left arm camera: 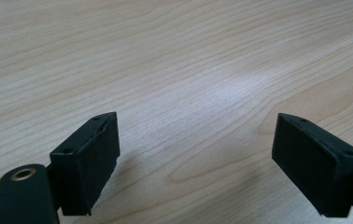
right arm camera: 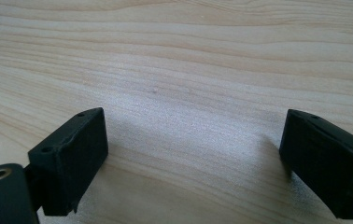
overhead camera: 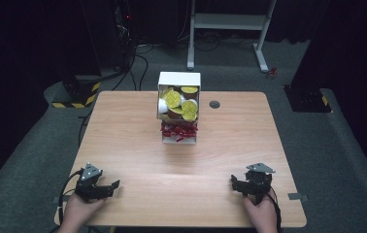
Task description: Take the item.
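Broadly, the wooden table (overhead camera: 138, 160) fills the middle of the high view. At its upper centre stands a white dispenser box (overhead camera: 178, 107), holding yellow-lidded cups (overhead camera: 174, 99) above red packets (overhead camera: 177, 131), well apart from both grippers. Lower left, the left gripper (overhead camera: 113, 188) rests with jaws spread wide, nothing between them; lower right, the right gripper (overhead camera: 234, 183) likewise gapes empty over bare wood.

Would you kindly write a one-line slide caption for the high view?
Two open hand-held claws, left and right, rest near the wooden table's front edge, facing a white dispenser box of yellow-lidded cups.
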A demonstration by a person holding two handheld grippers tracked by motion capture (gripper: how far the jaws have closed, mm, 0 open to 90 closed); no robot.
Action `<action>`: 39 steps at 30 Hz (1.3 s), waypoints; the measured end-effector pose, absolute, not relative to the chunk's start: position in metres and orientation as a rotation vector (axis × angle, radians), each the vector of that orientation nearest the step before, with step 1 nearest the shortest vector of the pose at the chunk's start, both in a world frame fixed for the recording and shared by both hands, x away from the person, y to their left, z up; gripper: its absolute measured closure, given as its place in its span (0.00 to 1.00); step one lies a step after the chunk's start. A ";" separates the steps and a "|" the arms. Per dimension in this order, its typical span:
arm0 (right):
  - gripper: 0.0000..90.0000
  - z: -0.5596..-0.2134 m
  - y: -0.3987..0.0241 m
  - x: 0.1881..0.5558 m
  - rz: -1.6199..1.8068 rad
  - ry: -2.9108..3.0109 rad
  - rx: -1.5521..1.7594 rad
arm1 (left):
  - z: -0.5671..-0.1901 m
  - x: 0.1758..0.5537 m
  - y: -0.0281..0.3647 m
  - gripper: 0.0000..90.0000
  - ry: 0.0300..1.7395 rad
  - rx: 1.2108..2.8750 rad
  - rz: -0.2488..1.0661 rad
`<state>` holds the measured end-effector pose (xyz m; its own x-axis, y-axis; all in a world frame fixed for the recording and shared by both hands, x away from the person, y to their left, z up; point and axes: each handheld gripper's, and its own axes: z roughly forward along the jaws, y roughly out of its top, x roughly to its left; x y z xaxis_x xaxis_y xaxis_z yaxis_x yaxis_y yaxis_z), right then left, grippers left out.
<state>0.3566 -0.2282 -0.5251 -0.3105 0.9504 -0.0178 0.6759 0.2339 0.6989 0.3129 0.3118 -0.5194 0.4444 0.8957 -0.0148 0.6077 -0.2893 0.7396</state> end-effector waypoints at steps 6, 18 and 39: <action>0.09 -0.525 -0.228 0.357 0.828 2.069 1.490 | -0.514 0.310 0.306 0.18 1.218 1.991 0.564; 0.09 -0.525 -0.227 0.356 0.836 2.076 1.492 | -0.509 0.309 0.299 0.21 1.207 1.963 0.570; 0.09 -0.525 -0.227 0.355 0.832 2.078 1.489 | -0.494 0.305 0.284 0.24 1.154 1.910 0.584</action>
